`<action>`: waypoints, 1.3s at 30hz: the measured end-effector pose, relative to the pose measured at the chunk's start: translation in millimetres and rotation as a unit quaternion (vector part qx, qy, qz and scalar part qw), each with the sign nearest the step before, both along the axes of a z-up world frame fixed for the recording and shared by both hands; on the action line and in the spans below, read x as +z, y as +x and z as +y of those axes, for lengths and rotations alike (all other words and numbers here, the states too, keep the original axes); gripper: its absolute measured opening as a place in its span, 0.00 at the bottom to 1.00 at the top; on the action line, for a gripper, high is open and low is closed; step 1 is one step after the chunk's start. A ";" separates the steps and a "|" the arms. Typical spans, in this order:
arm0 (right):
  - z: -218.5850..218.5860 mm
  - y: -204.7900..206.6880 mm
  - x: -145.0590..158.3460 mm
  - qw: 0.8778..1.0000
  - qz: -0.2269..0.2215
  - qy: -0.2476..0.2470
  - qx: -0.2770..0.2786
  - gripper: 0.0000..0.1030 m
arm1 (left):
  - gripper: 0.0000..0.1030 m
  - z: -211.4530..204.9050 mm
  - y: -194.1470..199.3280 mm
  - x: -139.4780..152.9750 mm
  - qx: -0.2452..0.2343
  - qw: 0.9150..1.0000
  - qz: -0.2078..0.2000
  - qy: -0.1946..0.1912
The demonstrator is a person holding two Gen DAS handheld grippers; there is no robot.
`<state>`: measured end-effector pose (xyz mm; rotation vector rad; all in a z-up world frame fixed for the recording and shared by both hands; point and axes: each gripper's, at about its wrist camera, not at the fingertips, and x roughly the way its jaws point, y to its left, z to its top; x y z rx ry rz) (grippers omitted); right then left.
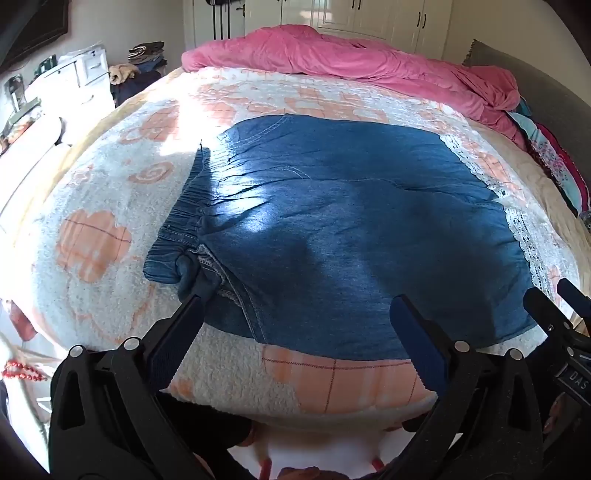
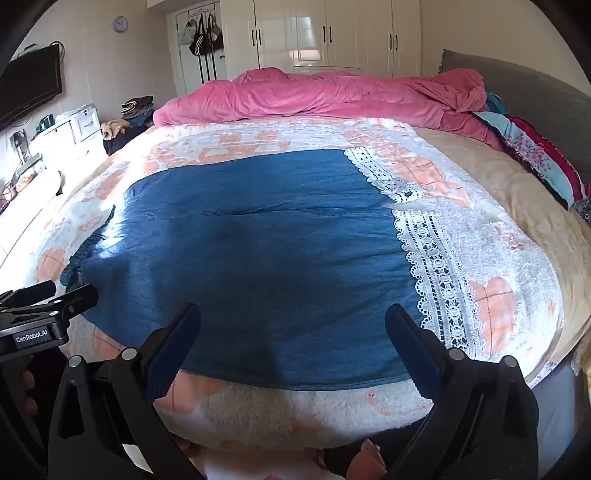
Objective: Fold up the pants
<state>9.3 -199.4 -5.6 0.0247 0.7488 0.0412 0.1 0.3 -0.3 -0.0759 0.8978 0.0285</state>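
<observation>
Pants [image 1: 332, 229] flat on blanket [image 1: 103, 206]; left gripper [image 1: 299, 306] and right gripper [image 2: 291, 314] both spread apart above near hem.

home bedroom: bed [image 2: 517, 206] with rumpled pink duvet [image 2: 314, 92], white wardrobe [image 2: 332, 33], wall-mounted tv [image 2: 29, 85], white drawer unit [image 2: 74, 129], wall clock [image 2: 119, 24].
</observation>
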 end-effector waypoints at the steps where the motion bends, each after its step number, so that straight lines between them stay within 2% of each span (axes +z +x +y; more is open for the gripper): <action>1: -0.3 0.1 0.3 1.000 0.000 -0.002 0.001 0.96 | 0.92 0.3 0.1 -0.5 0.000 1.000 0.001 0.001; 6: 1.7 -0.8 -0.9 1.000 0.001 -0.016 0.000 0.96 | 0.92 -7.6 0.9 -0.3 -0.004 1.000 0.003 0.017; 12: 0.1 0.2 -0.4 1.000 0.000 -0.004 0.000 0.96 | 0.92 -5.3 3.1 -3.4 -0.004 1.000 0.003 0.012; 39: 6.2 0.9 -1.4 1.000 0.001 -0.015 0.006 0.96 | 0.92 -8.2 2.5 -1.9 -0.010 1.000 0.000 0.021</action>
